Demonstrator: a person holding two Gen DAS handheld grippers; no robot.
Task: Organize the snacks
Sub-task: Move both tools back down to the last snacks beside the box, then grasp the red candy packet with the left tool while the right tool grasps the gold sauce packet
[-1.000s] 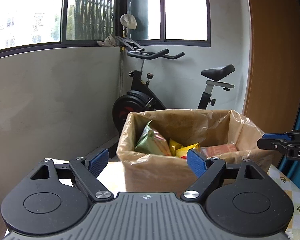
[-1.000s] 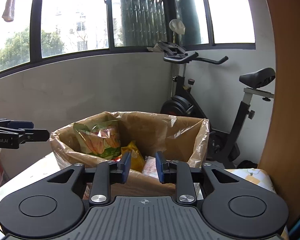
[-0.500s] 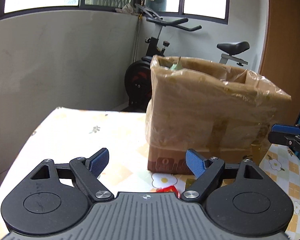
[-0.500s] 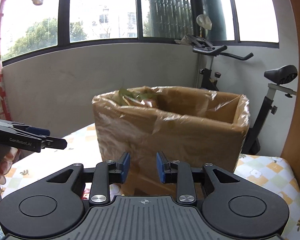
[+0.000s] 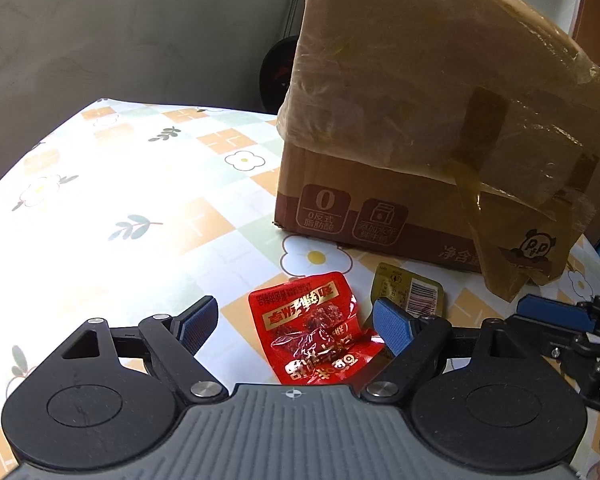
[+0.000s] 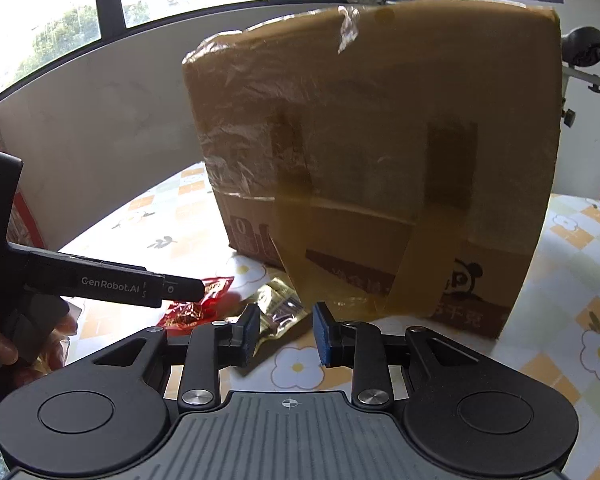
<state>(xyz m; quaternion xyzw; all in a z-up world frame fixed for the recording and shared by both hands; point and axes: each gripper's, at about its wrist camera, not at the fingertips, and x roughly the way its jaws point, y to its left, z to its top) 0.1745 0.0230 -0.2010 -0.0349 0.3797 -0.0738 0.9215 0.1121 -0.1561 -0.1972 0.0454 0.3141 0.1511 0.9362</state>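
A red snack packet [image 5: 314,328] lies on the flowered tablecloth [image 5: 120,208], between the blue pads of my open left gripper [image 5: 296,322], which hovers just above it. A gold packet [image 5: 410,290] lies right of it, by the right pad. My right gripper [image 6: 286,334] is open a little and empty, low over the table with the gold packet [image 6: 278,312] just beyond its left pad. The red packet [image 6: 198,300] shows in the right wrist view, partly behind the left gripper's finger [image 6: 112,282]. The plastic-lined cardboard box [image 5: 420,120] stands close behind both packets.
The box [image 6: 376,160] fills most of the right wrist view. A grey wall [image 5: 120,32] runs behind the table. An exercise bike seat [image 6: 584,46] shows at the far right. More wrappers lie at the left edge [image 6: 20,224].
Both grippers have dropped from above the box's open top down to table level in front of it. The red and gold packets have come into view. The left gripper stays open.
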